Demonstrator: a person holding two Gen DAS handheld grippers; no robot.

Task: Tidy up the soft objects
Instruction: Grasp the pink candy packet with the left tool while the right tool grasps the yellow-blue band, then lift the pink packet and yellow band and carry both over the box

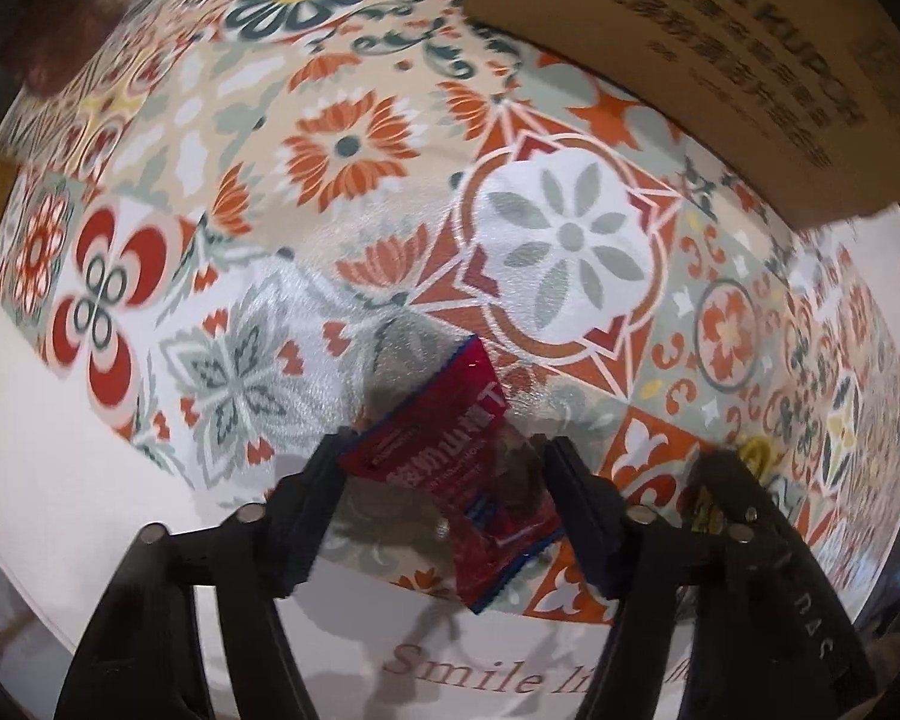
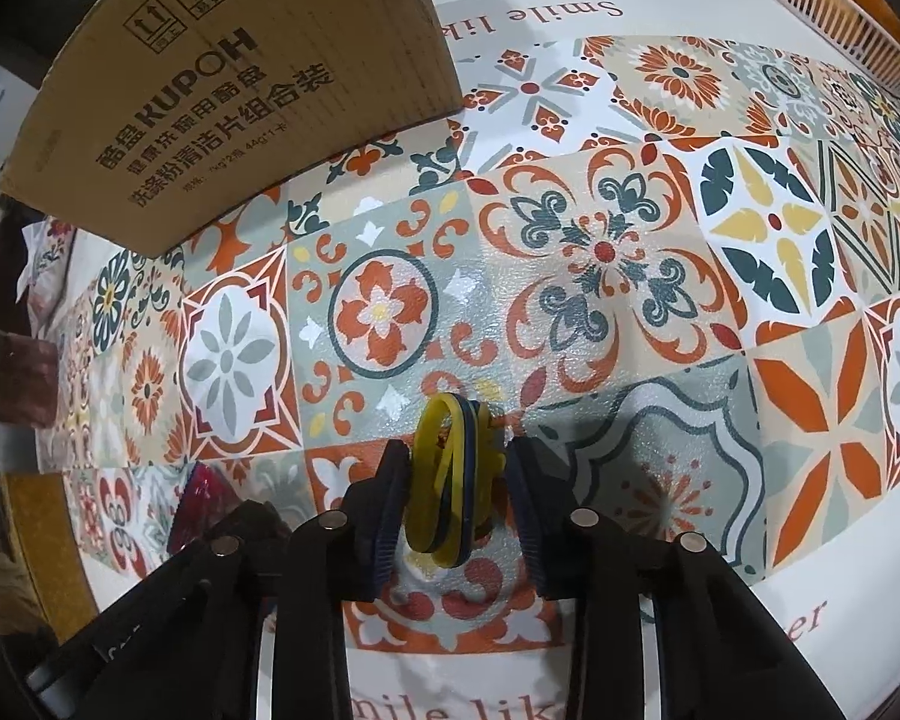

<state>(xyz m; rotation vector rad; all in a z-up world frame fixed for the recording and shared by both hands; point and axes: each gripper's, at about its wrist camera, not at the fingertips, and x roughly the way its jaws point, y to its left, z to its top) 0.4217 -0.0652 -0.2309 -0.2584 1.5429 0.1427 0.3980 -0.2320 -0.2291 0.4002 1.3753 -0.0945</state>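
Both tools point down at the patterned tablecloth (image 1: 354, 150), one thing between the jaws of each. Left gripper (image 1: 444, 468): its jaws stand moderately apart around a red snack packet (image 1: 450, 468) that lies flat on the cloth at lower centre of the left view. One pad sits at the packet's left edge, the other just beside its right edge; whether either presses on it cannot be told. The packet's long axis runs on a diagonal, from one narrow end at upper right, near the frame's middle, to the other at the lower right, past the pads. Right gripper (image 2: 456, 480): its jaws are narrow around a bundle of rubber bands (image 2: 450, 480) — yellow loops with a dark blue one among them. The left pad touches the bundle; a sliver of cloth shows before the right pad. The bundle's long axis runs up and down the frame, its rounded top beyond the fingertips.

Counted: one packet, one bundle, one cardboard box (image 2: 228, 90) and one white slatted basket (image 2: 834, 6) holding orange things.

The box stands on the cloth at upper left of the right view — well clear of both tools. Open cloth spreads between. The basket sits at the far upper right edge.
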